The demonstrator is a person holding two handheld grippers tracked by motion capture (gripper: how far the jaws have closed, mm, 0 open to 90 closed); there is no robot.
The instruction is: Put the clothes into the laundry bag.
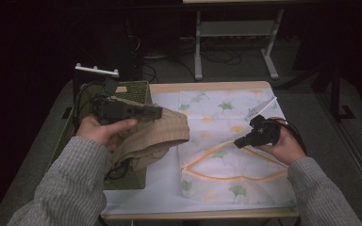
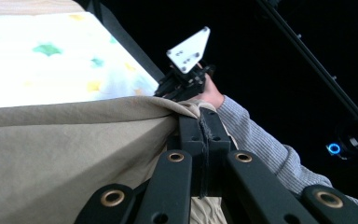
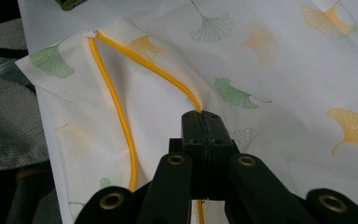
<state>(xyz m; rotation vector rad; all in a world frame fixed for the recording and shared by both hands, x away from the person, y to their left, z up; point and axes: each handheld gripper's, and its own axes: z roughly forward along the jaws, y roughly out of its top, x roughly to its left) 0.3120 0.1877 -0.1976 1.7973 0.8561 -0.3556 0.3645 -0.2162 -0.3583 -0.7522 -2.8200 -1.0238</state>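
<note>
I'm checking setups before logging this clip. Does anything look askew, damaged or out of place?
Nothing looks damaged or spilled. The left gripper holds a beige garment in the air, and the right gripper pinches the mesh bag by its orange-edged opening, which gapes unevenly.

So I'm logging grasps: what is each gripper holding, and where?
Left gripper clamps the beige cloth at its edge; right gripper pinches the mesh laundry bag at its yellow-trimmed opening.

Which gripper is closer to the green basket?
Left. The left gripper holds the tan cloth right beside the green basket; the right gripper pinches the leaf-print bag farther across the table.
</note>
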